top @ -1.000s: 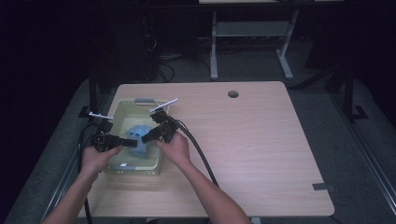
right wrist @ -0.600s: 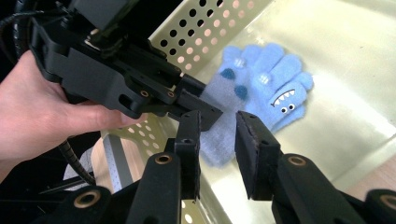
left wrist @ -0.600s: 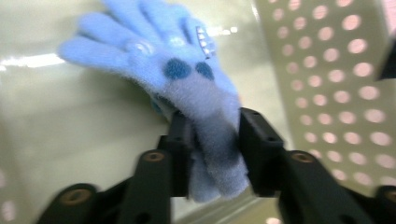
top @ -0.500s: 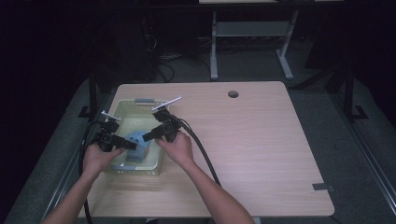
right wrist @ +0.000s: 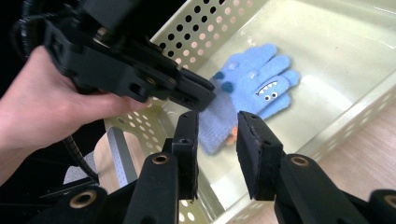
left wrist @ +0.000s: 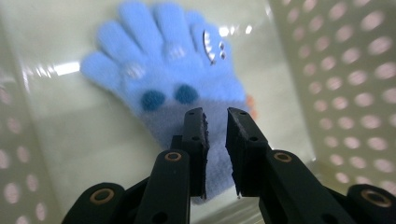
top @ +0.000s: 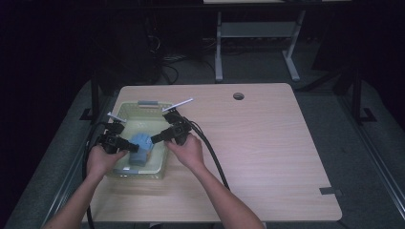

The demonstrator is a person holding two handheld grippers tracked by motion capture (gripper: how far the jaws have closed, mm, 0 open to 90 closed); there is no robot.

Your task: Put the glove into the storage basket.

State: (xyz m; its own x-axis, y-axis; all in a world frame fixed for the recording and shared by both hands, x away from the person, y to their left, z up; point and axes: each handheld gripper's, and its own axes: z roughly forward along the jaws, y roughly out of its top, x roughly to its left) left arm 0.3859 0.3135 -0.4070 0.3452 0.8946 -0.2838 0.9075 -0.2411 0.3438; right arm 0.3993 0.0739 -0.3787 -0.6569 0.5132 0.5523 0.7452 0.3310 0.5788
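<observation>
Blue knit glove point(left wrist: 180, 88) w/ a monster face lay flat on the floor of the pale perforated basket point(top: 125, 112), which sat on the wooden table point(top: 267, 143) near its left edge. Left gripper point(left wrist: 215, 119) hung just above the glove's cuff end, jaws a narrow gap apart w/ nothing between them. Right gripper point(right wrist: 217, 123) was over the basket's rim, jaws apart & empty, pointing toward the glove, w/ the left gripper close in front of it.

High view: above the desk point(top: 267, 143), looking forward and down, far off.
Left gripper view: close, straight down into the basket point(left wrist: 336, 70).
Right gripper view: close, toward 10 o'clock.
Shared: the basket and its blue glove point(right wrist: 252, 93).
</observation>
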